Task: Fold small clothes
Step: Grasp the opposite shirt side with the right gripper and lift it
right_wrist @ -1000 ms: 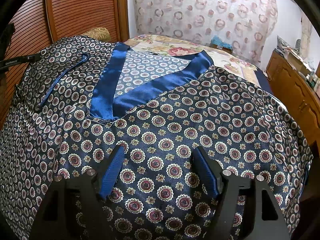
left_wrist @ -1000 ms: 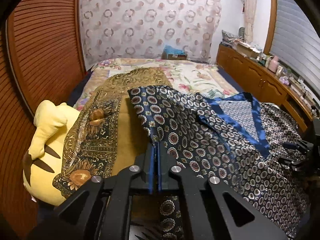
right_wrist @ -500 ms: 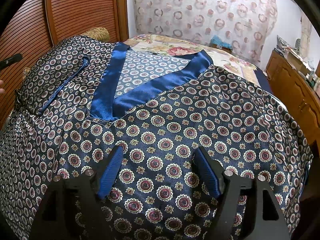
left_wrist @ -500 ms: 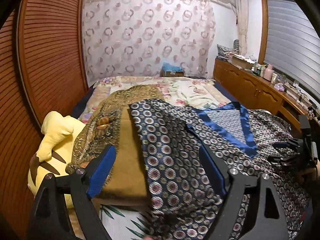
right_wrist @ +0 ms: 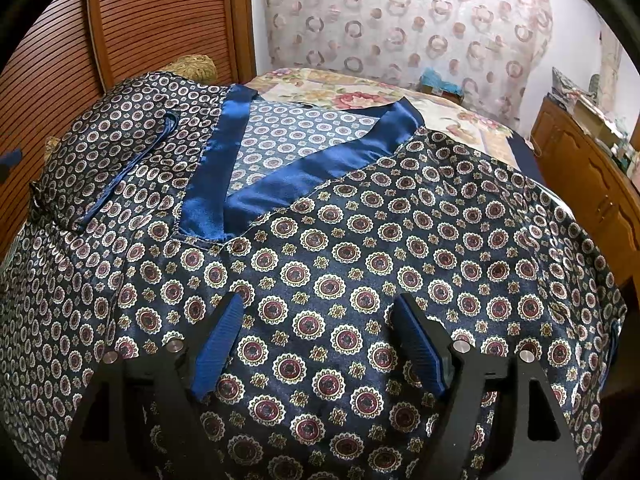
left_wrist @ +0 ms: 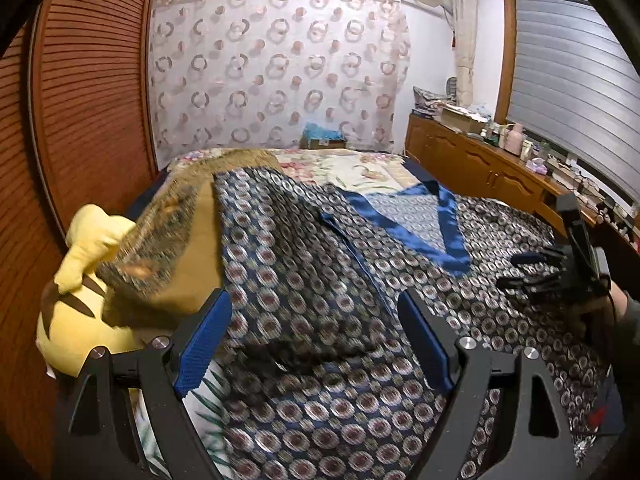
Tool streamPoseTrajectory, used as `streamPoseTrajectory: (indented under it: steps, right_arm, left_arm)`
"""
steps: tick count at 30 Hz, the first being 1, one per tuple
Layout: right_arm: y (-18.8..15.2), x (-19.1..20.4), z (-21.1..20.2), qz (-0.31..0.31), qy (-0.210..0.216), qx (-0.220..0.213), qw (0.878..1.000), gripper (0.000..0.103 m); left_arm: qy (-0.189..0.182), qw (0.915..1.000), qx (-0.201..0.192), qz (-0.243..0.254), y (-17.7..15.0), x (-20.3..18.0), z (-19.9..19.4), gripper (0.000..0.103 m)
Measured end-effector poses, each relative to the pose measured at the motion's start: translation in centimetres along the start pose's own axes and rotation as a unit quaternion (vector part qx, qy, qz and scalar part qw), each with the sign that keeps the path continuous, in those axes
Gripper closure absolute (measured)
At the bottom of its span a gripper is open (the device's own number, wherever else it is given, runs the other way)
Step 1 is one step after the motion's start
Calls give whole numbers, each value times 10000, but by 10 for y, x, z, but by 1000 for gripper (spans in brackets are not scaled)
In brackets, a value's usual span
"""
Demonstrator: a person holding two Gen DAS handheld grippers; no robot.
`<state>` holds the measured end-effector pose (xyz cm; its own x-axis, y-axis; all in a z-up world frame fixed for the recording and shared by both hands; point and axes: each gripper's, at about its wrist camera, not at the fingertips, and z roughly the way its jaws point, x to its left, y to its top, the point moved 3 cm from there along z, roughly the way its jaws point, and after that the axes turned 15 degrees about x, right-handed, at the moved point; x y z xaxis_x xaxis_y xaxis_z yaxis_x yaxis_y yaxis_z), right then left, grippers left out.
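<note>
Robe [right_wrist: 360, 280] collar (blue) apparently faces headboard.

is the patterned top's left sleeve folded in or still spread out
Folded in: the sleeve lies doubled over the top's chest beside the blue collar.

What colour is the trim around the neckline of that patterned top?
Shiny solid blue neckline trim, clearest in the right wrist view.

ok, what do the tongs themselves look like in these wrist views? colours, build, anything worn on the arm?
Both match: the left tongs and right tongs have matte black angular frames with triangular cut-outs, silver round bolt heads, and two fingers faced with ribbed blue pads. In the left wrist view, the right tongs appear side-on, black, with a thin dark cable and a grey sleeve behind.
</note>
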<state>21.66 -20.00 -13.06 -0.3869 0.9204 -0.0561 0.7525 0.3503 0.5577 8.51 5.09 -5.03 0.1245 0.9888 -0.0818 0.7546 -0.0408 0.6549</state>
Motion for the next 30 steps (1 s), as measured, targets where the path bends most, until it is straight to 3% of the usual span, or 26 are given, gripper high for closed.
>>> streamPoseTrajectory:
  steps: [4,9,17,21,30]
  right_arm:
    - [-5,-1,-5,31,25,42,10000,24]
    - [-22,-14,-42,207,117,-400,9989,24]
    - [-72,-65,-113,598,-320,-905,9936,24]
    - [-103,-100,-129,868,-665,-876,9901,24]
    - [-162,-157,-109,1479,-758,-371,9854,25]
  left_arm:
    - [-49,9999,93,43,-12,-9,5,18]
    - [-47,9997,180,131,-20,-21,10,18]
    - [-207,9991,302,193,-27,-40,16,18]
    - [-224,9990,305,252,-28,-48,14,18]
    - [-464,9971,342,492,-30,-75,16,18]
